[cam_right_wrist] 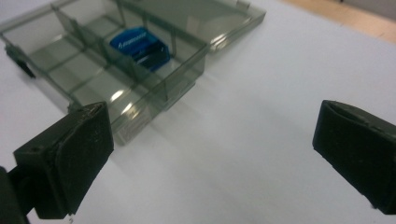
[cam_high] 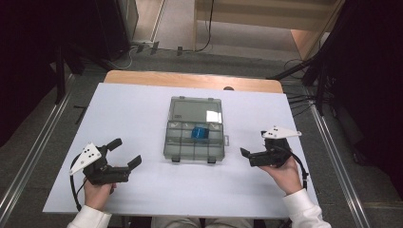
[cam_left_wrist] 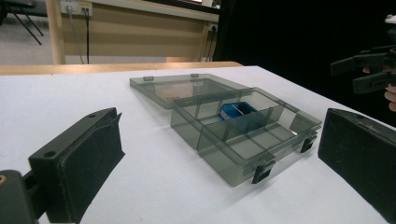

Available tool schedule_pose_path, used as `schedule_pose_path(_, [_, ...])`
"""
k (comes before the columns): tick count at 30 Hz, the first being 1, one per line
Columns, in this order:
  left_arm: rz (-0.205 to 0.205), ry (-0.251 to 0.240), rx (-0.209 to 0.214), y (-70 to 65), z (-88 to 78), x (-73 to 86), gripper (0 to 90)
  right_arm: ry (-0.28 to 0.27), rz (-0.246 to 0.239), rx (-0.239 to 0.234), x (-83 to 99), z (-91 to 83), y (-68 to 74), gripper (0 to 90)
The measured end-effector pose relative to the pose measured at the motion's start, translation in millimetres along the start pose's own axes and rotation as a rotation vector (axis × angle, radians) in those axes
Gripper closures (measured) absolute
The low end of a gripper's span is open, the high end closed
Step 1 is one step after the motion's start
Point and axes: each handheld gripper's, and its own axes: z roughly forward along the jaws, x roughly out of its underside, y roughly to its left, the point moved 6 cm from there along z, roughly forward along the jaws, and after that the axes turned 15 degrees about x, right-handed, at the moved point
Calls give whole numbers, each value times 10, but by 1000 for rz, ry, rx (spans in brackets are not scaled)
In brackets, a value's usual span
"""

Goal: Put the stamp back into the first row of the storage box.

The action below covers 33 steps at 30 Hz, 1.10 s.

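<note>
I see the smoky transparent compartment box (cam_high: pixel 195 140) lying open near the middle of the white table cover (cam_high: pixel 142 109), its lid (cam_high: pixel 196 110) folded flat on the far side and its two dark latches facing me at the near edge. A small blue object (cam_high: pixel 199 133) sits in one of the box's far-row compartments, right of centre; the other compartments I can make out look bare. The white cover lies over a wooden tabletop (cam_high: pixel 190 80) whose far edge shows beyond it. Around the table I see grey floor, metal rails on both sides, cables (cam_high: pixel 294 102) on the floor to the far right, and black curtains left and right. The box lies between my two tools, apart from both. My left gripper (cam_high: pixel 126 152) rests low at the near left, jaws spread wide and empty, aimed toward the box's near left corner; in the left gripper view the box sits just beyond the jaws. My right gripper (cam_high: pixel 247 154) is held at the near right, just beside the box's right end, jaws also parted with nothing between them.
</note>
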Motion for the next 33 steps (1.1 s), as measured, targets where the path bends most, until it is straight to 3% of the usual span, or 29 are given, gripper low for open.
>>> schedule_pose_path(3, [2, 1, 0, -1, 0, 0, 0, -20, 30, 3, 40, -36, -14, 0])
schedule_pose_path(6, [2, 1, -1, 0, 0, 1, 0, -83, 60, 9, 82, -68, -34, 0])
schedule_pose_path(8, [2, 1, -2, 1, -1, 0, 0, -79, 65, 13, 117, -74, -48, 0])
schedule_pose_path(10, [2, 2, -3, 2, -1, 1, 0, -113, 77, 26, 156, -90, -59, 0])
schedule_pose_path(16, [-1, 9, -2, 4, 7, 12, 0, -149, 136, 17, 283, -124, -57, 0])
schedule_pose_path(23, [-4, 10, 2, 2, 13, 15, 0, -235, 142, 22, 413, -174, -38, 0])
schedule_pose_path(30, [-7, 10, 7, -5, 11, 14, 0, -235, 149, 30, 471, -166, -49, 0])
schedule_pose_path(33, [-10, 2, 5, 2, 2, 9, 0, -266, 172, 29, 452, -218, -77, 0])
